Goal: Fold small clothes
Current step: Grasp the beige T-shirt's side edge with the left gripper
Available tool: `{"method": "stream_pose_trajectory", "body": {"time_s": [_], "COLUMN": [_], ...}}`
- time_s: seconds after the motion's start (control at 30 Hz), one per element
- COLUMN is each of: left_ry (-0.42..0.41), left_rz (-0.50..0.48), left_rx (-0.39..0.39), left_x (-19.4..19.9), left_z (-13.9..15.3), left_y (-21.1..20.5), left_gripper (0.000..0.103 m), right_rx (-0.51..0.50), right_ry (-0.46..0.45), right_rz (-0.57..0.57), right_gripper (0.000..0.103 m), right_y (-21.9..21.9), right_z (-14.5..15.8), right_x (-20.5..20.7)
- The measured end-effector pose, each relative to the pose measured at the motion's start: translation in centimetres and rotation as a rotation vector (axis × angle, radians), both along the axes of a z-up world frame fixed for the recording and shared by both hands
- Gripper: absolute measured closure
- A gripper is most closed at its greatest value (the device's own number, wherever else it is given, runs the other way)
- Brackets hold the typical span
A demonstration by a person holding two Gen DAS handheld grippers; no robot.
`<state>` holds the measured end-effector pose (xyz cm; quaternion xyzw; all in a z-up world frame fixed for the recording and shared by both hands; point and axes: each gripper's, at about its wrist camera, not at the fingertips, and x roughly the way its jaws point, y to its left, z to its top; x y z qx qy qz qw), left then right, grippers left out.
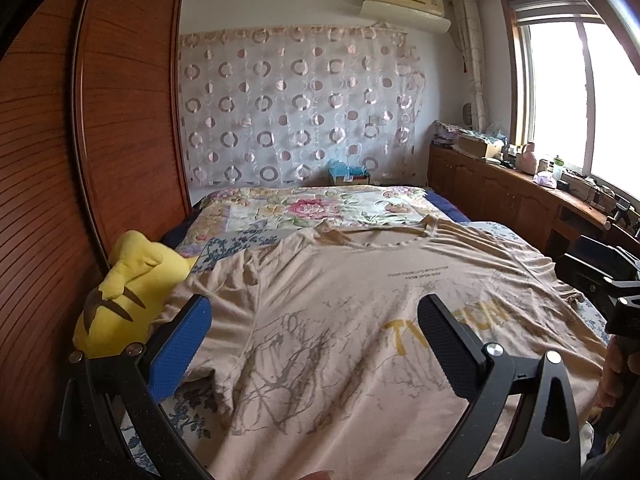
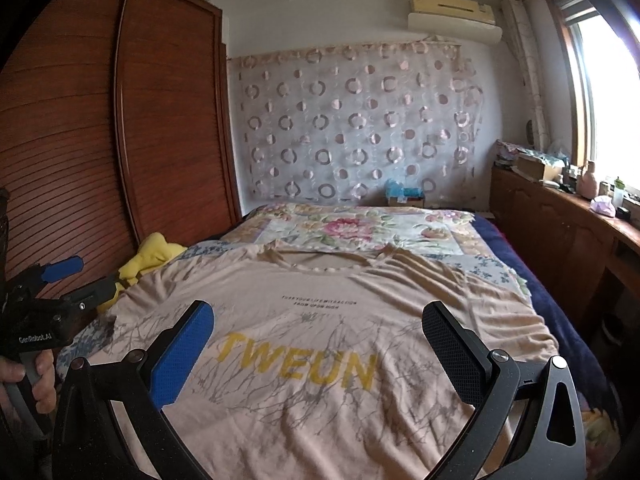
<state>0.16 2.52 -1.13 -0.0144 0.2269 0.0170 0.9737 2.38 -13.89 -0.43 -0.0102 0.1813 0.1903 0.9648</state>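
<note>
A beige T-shirt (image 1: 340,320) (image 2: 320,340) with yellow letters and grey branch print lies spread flat on the bed, collar toward the far end. My left gripper (image 1: 316,340) hovers open above the shirt's left half, nothing between its blue and black fingers. Over the shirt's middle my right gripper (image 2: 320,344) is also open and holds nothing. In the right wrist view the left gripper's body (image 2: 52,300) shows at the far left, held by a hand.
A yellow plush toy (image 1: 128,292) (image 2: 152,260) lies at the bed's left edge beside the wooden wardrobe (image 1: 80,160). A floral quilt (image 2: 352,228) covers the far half of the bed. A cluttered wooden cabinet (image 2: 568,232) runs along the right under the window.
</note>
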Motion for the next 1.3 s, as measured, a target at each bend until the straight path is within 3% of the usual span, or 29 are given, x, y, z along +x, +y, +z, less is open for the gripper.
{"method": "stream_pose_trajectory", "body": {"time_s": [0.67,0.87,0.97,1.07,1.3], "left_ry": [0.199,0.267,0.306,0.324,0.392], "left_rz": [0.07,0.066,0.063,0.063,0.042], "left_rx": [0.024,-0.058,-0.098,-0.07,-0.115], "left_x": [3.2,4.0,4.8,5.4,7.8], "left_z": [-6.1,-7.8,-8.3,-8.3,-8.9], "left_y": [8.9,13.0,14.5,14.9,16.7], "left_gripper": [0.0,0.0,0.004,0.01,0.04], "right_rx": [-0.091,-0.112,-0.119,-0.121,-0.145], "right_ry": [0.146,0.18,0.185,0.197,0.192], "right_rz": [0.146,0.197,0.21,0.224,0.249], "right_gripper": [0.0,0.0,0.0,0.0,0.0], "right_y": [1.6,1.0,0.7,0.2,1.3], "right_z": [-1.0,-0.3,-0.2,-0.2,-0.5], "right_x": [3.4,3.7,4.0,4.2,4.1]}}
